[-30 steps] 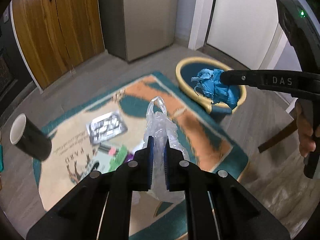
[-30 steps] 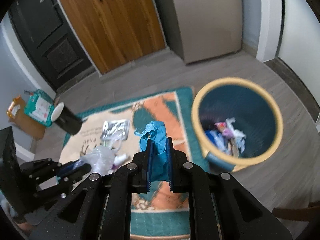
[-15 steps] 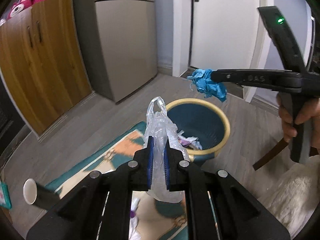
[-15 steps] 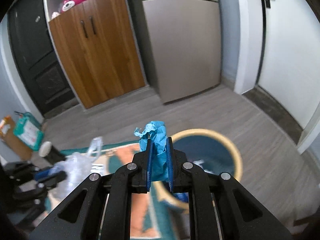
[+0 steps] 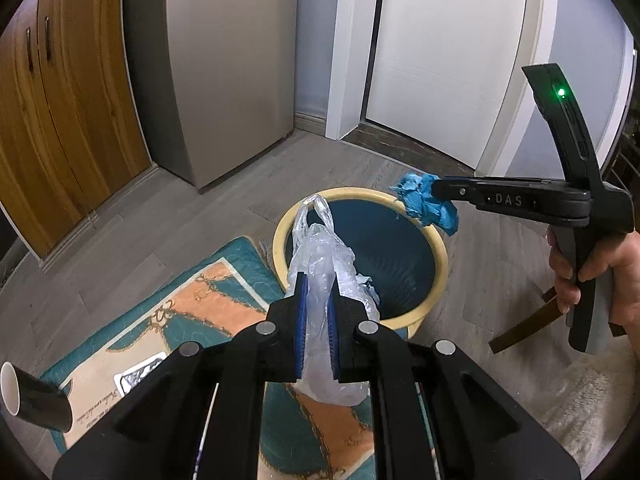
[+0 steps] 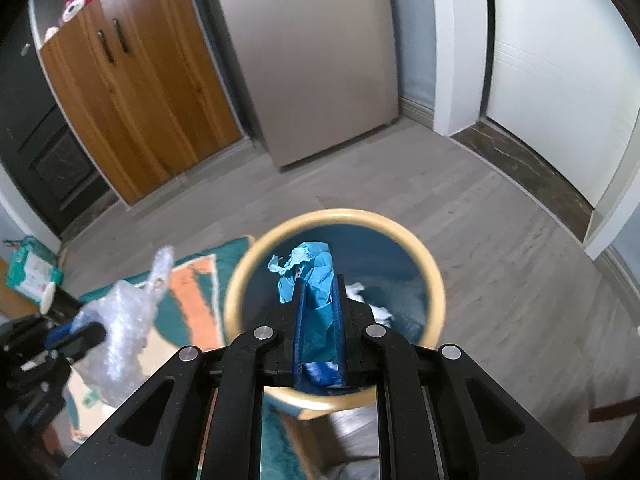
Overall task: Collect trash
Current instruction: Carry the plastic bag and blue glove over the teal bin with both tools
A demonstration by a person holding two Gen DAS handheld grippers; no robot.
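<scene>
- Two grippers are each clamped on a piece of trash near the bin.
- Nearest in the left wrist view, the left gripper (image 5: 317, 334) pinches a crumpled clear plastic bag (image 5: 326, 276) between its blue pads; the bag's handles stick up past the fingertips and its bulk hangs below them.
- Under that gripper lies a teal and orange rug (image 5: 192, 312) with a silvery blister pack (image 5: 138, 372) on it; a black paper cup (image 5: 28, 400) with a white inside lies on its side at the rug's left edge.
- Just beyond the bag stands a round waste bin (image 5: 438, 256) with a cream rim and dark teal inside, some pale scraps in its bottom.
- Held by a hand (image 5: 592, 276), the right gripper (image 6: 318, 330) grips a wad of crumpled blue paper (image 6: 316, 280); in the left wrist view the wad sits over the bin's far right rim, and in the right wrist view it lines up over the bin's mouth.
- Farther back are grey plank flooring (image 6: 480, 232), a beige refrigerator (image 5: 232, 64), a wooden cabinet (image 6: 132, 96) and a white door (image 5: 448, 52).
</scene>
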